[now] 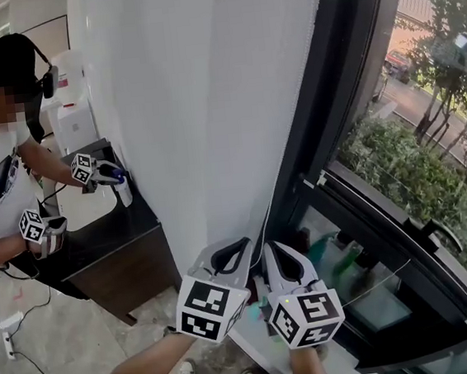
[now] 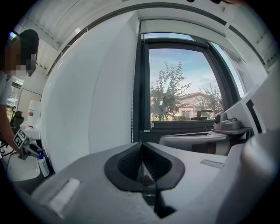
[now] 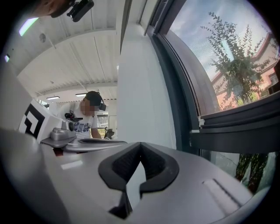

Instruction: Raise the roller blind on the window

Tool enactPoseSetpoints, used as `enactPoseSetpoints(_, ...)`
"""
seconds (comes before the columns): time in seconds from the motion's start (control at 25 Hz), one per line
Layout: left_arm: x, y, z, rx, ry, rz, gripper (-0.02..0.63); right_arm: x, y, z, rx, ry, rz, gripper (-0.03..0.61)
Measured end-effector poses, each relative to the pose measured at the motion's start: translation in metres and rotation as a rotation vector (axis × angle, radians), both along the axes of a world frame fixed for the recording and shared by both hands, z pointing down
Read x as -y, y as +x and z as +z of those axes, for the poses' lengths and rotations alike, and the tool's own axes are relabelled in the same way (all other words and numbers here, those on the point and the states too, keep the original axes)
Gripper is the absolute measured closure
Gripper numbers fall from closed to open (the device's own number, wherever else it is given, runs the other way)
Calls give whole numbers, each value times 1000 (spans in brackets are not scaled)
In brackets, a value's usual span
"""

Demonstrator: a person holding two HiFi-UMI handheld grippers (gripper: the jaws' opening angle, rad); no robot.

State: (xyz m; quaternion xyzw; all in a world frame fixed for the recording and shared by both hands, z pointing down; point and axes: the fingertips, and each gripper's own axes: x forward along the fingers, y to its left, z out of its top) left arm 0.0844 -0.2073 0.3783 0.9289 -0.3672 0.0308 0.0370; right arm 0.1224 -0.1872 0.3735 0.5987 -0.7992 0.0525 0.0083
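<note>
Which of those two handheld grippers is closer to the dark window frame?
Right. The right gripper sits just beside the dark window frame; the left gripper is further off, before the white wall.

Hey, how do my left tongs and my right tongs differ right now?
The left tongs lie before the white wall; the right tongs lie nearer the dark window frame. The left tongs' cube bears a different marker pattern from the right tongs' cube. Both tongs are shut and sit side by side.
</note>
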Motion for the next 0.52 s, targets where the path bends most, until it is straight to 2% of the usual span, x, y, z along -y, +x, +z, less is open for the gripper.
enactPoseSetpoints(0.52, -4, 6, 2, 13, 1, 18, 614, 1, 5, 3, 1, -11, 11, 574)
